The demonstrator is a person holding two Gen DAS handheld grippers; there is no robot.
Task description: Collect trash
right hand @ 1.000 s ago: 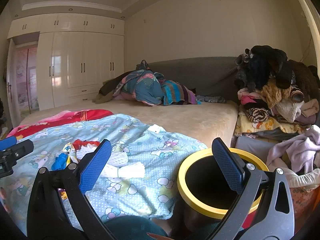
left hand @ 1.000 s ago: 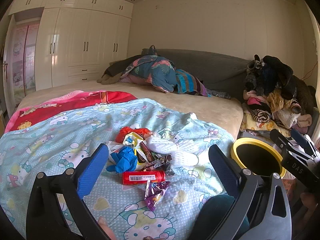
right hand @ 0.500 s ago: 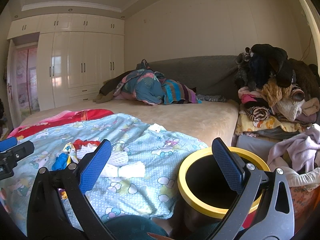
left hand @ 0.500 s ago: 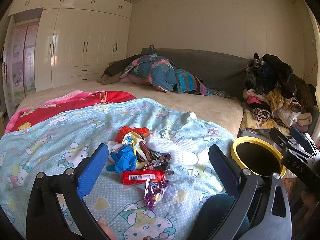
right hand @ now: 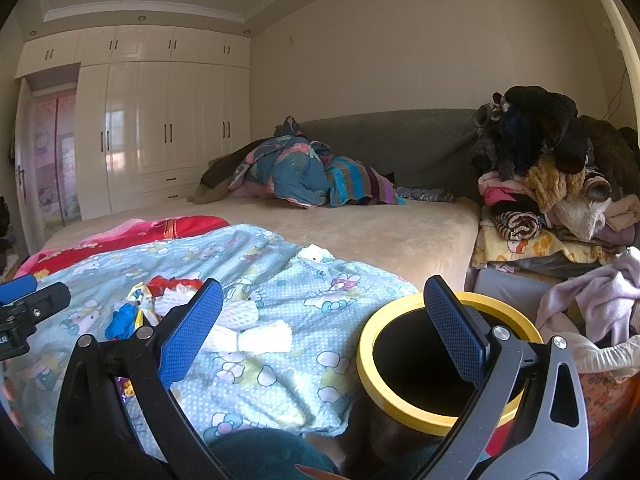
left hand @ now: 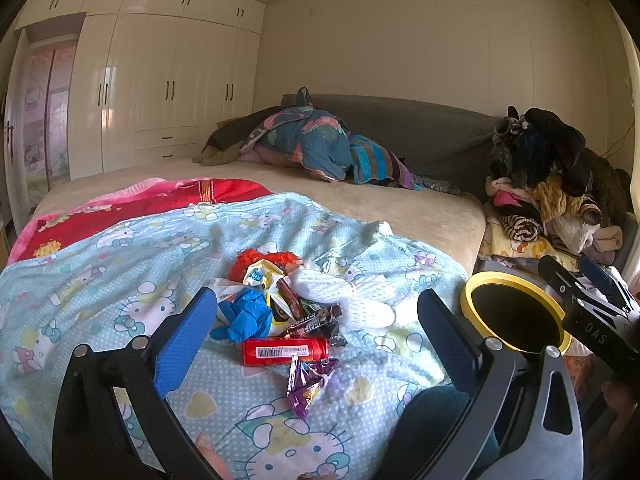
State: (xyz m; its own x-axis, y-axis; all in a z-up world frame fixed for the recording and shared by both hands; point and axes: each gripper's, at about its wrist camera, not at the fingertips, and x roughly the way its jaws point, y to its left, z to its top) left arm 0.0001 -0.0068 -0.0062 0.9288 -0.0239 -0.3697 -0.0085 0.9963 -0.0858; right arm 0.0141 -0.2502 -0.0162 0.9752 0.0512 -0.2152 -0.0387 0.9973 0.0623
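Note:
A heap of trash lies on the light-blue cartoon bedsheet [left hand: 120, 248]: a red tube [left hand: 285, 351], a purple wrapper [left hand: 308, 380], a blue glove [left hand: 245, 316], dark snack wrappers [left hand: 310, 318], red plastic [left hand: 262, 260] and white foam netting [left hand: 340, 296]. My left gripper [left hand: 310, 332] is open, just short of the red tube, holding nothing. A black bin with a yellow rim [right hand: 440, 360] stands at the bed's right edge. My right gripper [right hand: 324, 328] is open and empty, its right finger over the bin's rim. The foam netting [right hand: 248, 332] and blue glove [right hand: 122, 320] also show in the right wrist view.
The bin [left hand: 516, 320] sits beside the bed corner. A pile of clothes [left hand: 548, 184] is stacked to the right, with a lilac garment [right hand: 596, 300] over a basket. Bedding [left hand: 312, 144] lies by the grey headboard. White wardrobes [left hand: 160, 88] line the far wall.

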